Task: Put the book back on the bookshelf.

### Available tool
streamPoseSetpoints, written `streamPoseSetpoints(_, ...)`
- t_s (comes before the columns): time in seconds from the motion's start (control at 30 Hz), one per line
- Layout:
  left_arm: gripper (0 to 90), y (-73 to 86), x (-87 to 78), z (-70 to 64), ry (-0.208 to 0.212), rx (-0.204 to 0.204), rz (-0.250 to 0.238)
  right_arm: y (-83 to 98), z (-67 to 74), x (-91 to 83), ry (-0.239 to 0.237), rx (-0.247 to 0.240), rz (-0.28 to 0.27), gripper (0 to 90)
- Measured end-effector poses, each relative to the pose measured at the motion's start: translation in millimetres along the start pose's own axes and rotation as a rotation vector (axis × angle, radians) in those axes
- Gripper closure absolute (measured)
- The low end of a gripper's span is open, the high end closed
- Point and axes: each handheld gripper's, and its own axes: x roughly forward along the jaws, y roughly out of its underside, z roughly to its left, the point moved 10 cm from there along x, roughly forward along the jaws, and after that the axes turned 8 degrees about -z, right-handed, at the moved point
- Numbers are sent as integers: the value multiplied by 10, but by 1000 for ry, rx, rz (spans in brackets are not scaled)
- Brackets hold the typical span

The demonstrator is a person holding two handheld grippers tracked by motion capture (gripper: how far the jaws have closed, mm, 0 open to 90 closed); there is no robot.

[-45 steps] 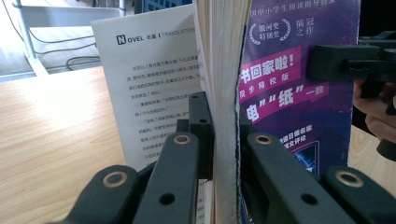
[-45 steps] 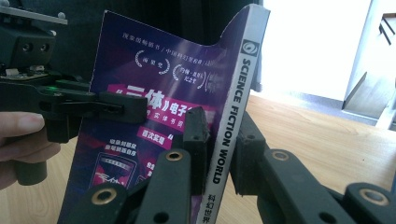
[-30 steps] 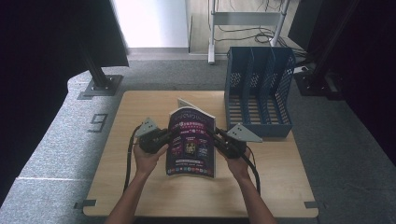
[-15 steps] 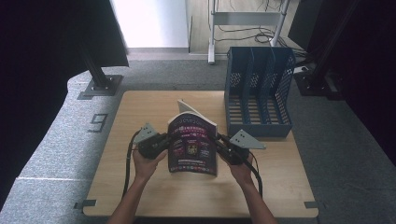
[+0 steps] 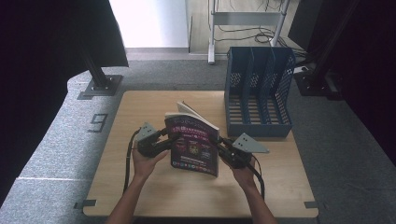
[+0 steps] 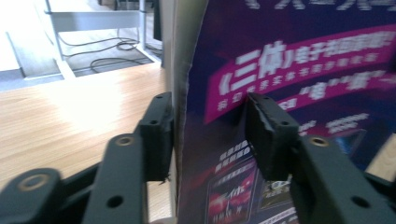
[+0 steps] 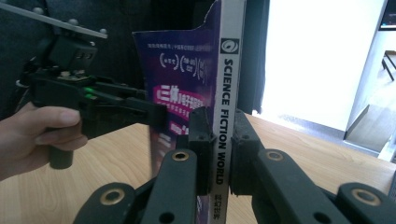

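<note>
The magazine [image 6: 289, 93] runs past the frame's top and bottom edges — its small print blurred.

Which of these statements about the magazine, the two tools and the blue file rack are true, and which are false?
1. The right tool is shut on the spine of the magazine. True.
2. The left tool presses firmly on the magazine. False: its jaws have just been opening; the magazine's edge is between them, and one pad stands clear of the cover.
3. The magazine lies flat on the table. False: it is held upright.
4. The blue file rack stands at the far right part of the table. True.
5. The magazine is already in the rack. False: it is in front of the rack, between the two tools.
</note>
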Motion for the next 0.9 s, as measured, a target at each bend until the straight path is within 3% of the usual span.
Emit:
streamPoseSetpoints(0.2,376,0,58,31,-5,-1,12,2,29,-34,-11,-9,-5,813)
streamPoseSetpoints(0.9,243,-22,234,17,60,19,54,0,86,-60,-38,-21,-13,813)
